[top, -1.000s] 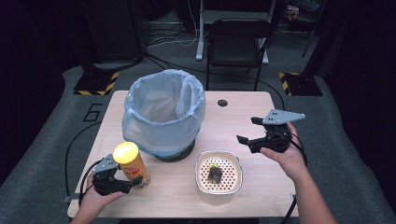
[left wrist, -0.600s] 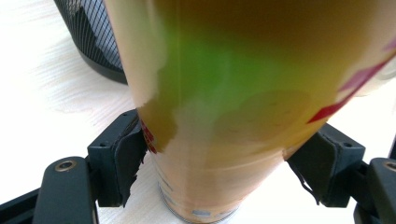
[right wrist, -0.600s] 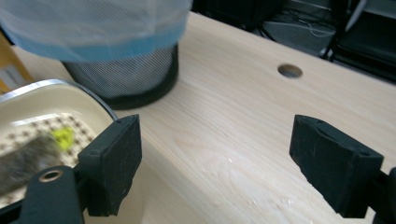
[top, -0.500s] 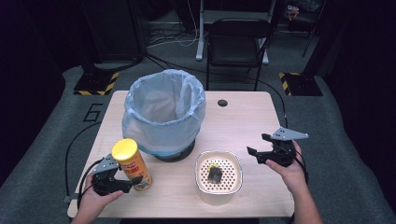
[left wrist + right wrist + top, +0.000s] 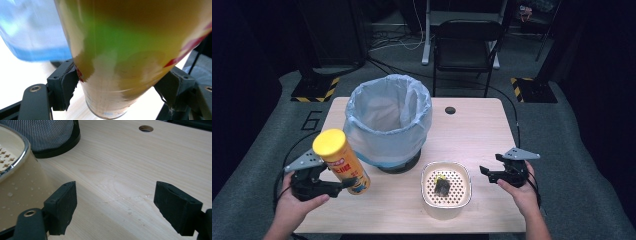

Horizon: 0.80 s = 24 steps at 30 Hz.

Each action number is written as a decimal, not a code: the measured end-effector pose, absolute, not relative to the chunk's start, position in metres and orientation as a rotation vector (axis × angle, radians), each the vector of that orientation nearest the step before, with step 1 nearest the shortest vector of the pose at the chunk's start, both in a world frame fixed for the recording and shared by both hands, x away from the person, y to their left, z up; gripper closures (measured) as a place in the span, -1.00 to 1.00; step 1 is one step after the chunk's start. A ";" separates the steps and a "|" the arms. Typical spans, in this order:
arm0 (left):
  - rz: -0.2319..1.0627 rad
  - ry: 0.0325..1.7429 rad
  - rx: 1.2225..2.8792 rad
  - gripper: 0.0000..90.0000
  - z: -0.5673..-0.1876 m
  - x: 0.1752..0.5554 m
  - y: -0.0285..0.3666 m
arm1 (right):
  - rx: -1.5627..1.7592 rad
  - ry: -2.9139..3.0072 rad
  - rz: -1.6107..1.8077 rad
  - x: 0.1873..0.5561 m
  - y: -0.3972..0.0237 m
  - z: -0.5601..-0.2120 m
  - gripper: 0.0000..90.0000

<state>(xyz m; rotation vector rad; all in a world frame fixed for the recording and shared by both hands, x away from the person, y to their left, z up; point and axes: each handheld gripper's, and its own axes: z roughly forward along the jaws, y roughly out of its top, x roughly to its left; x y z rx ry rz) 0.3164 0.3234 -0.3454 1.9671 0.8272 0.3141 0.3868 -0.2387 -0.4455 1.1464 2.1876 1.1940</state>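
My left gripper has its fingers clamped on the lower body of the yellow-lidded canister, one pad pressing each side, as the left gripper view shows close up. The canister tilts, its lid toward me and to the left, its base lifted off the table, just beside the bin with its pale blue liner.

My right gripper has fingers standing wide apart with nothing between them; they have just been closing a little. In the right gripper view bare wood with a few damp spots lies between them, and the cream bowl sits at the left, just beside one finger without touching it.

The bowl holds a perforated insert with a small dark scrap on it. The table is light wood with a round cable hole. Behind it stand a black chair and a dark floor with hazard-striped feet.

My left hand grips low at the table's near left corner. My right hand lies low at the right, gripper pointing toward the bowl.
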 end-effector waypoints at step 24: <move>0.371 0.799 1.965 -0.47 -0.183 0.387 0.287 | 1.255 2.171 1.179 0.388 -0.251 -0.470 -0.58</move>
